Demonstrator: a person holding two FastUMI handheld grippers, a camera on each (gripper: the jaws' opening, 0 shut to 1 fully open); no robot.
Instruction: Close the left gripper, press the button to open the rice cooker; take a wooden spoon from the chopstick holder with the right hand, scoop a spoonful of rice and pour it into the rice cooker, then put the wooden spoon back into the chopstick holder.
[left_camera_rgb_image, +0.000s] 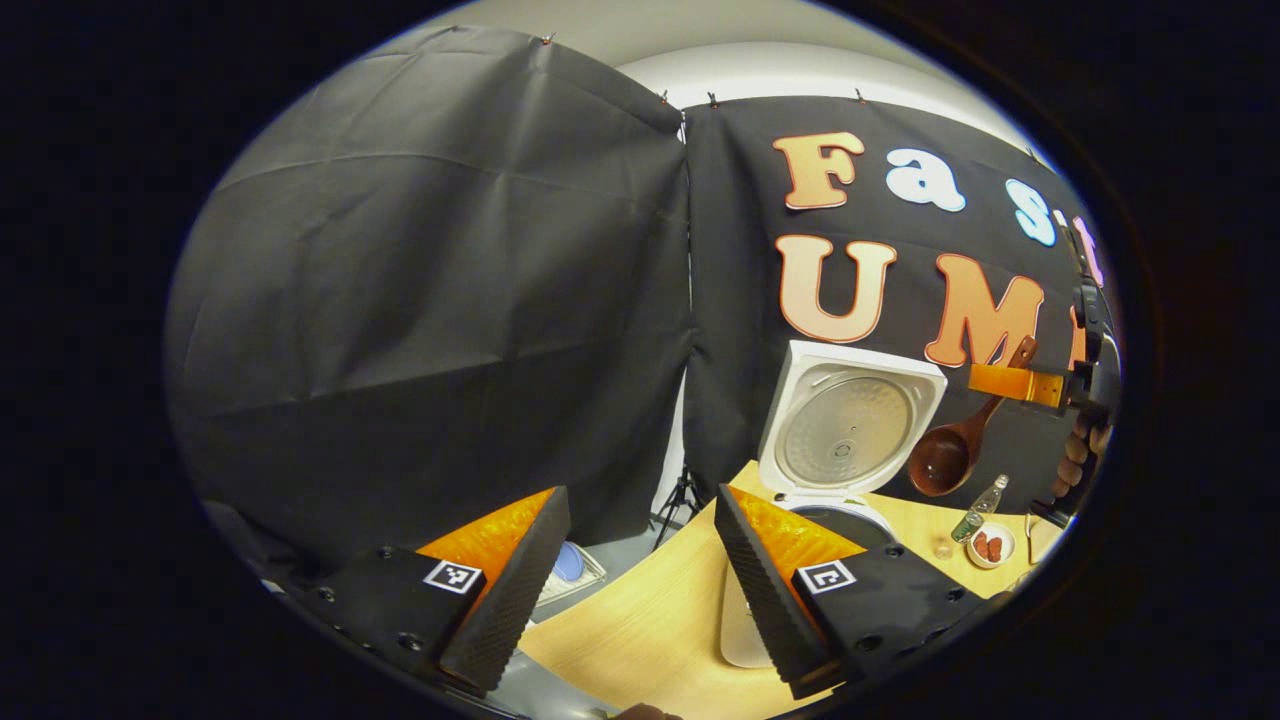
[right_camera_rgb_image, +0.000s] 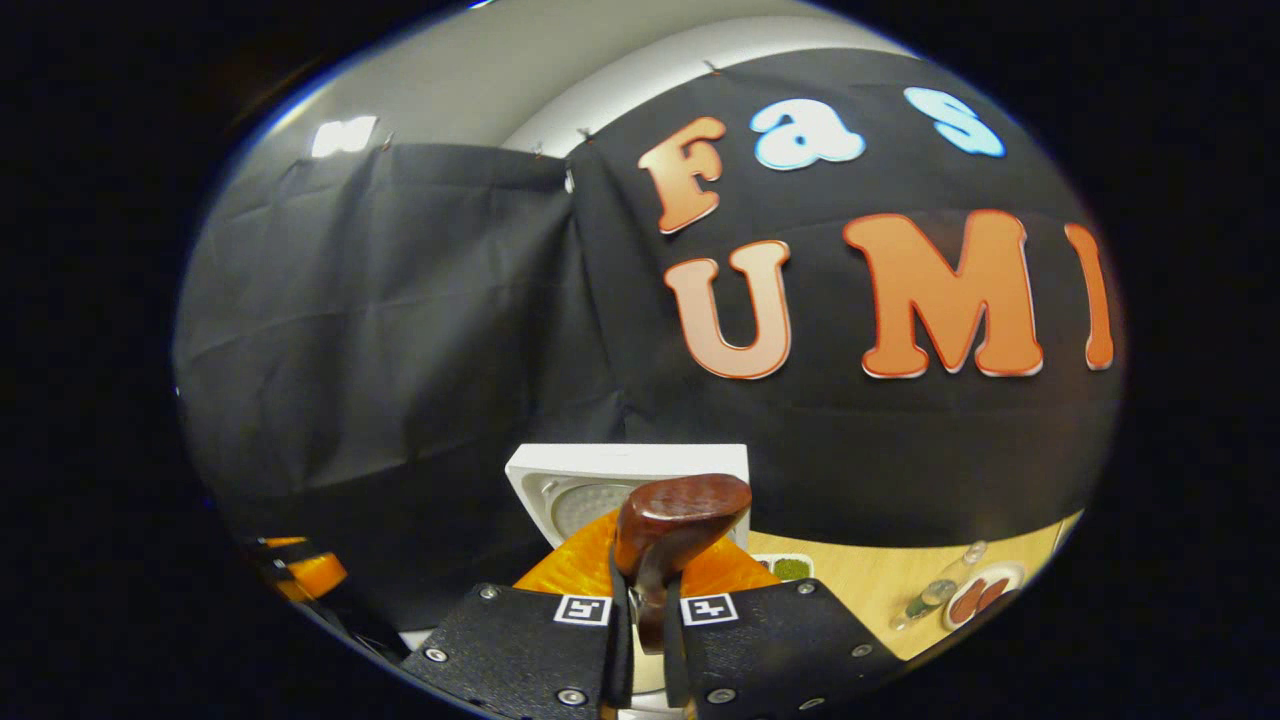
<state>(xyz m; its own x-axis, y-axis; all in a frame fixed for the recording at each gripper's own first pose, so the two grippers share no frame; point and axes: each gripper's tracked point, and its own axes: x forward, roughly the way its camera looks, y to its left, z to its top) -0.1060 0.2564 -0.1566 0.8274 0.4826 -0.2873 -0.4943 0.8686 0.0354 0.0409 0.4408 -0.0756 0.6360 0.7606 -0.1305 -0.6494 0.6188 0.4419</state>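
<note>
The white rice cooker (left_camera_rgb_image: 848, 425) stands on the wooden table with its lid up and the inner pot's rim (left_camera_rgb_image: 850, 515) showing below. My left gripper (left_camera_rgb_image: 640, 500) is open near the table's left edge, nothing between its fingers. To the right of the cooker, a dark wooden spoon (left_camera_rgb_image: 948, 455) hangs in the air with its bowl down and to the left, and my right gripper (left_camera_rgb_image: 1000, 380) is shut on its handle. In the right gripper view the spoon (right_camera_rgb_image: 680, 512) is clamped between the fingers of the right gripper (right_camera_rgb_image: 645, 585), with the cooker's lid (right_camera_rgb_image: 610, 475) behind it.
A small bottle (left_camera_rgb_image: 982, 503) and a little dish with red pieces (left_camera_rgb_image: 990, 546) stand on the table (left_camera_rgb_image: 650, 620) right of the cooker. A white flat item (left_camera_rgb_image: 742, 630) lies near my left gripper. A tray with something green (right_camera_rgb_image: 790, 568) sits behind the spoon.
</note>
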